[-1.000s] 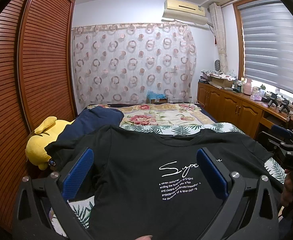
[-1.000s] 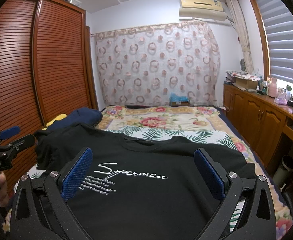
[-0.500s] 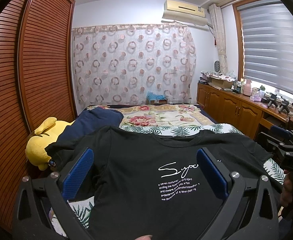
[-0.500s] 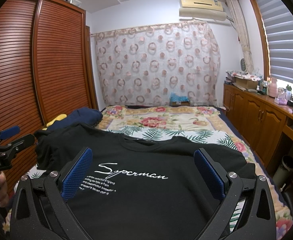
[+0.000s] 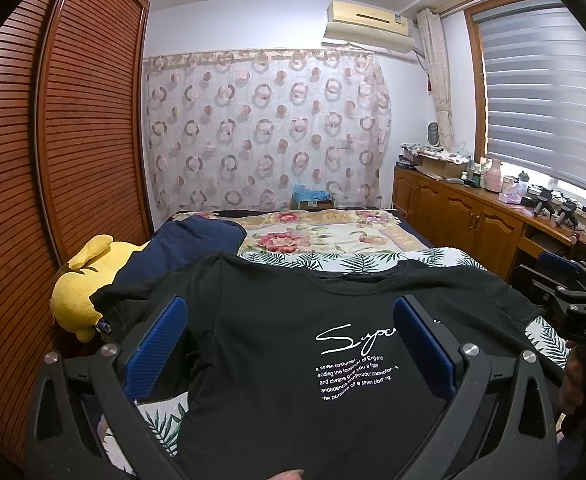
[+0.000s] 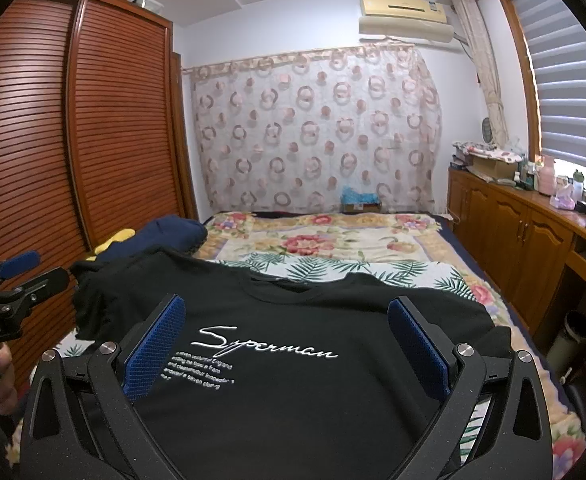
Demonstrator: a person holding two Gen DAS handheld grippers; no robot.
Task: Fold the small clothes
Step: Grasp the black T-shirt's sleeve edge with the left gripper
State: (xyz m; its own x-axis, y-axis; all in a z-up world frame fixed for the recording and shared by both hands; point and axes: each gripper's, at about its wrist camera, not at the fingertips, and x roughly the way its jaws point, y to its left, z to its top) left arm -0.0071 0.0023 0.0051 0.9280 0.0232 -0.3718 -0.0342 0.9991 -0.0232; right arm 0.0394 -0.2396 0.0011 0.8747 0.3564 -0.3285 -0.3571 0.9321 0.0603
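The left gripper (image 5: 291,344) hangs level, its blue-padded fingers (image 5: 155,346) spread wide and holding nothing. The right gripper (image 6: 289,344) sits just to its right, equally wide.

Left gripper (image 5: 291,344): matte black speckled frame, silver round screws, blue ribbed fingers (image 5: 155,348). Right gripper (image 6: 285,344): same build; white "DAS" lettering on its body, bare-skinned hand (image 5: 573,384) on the grip.
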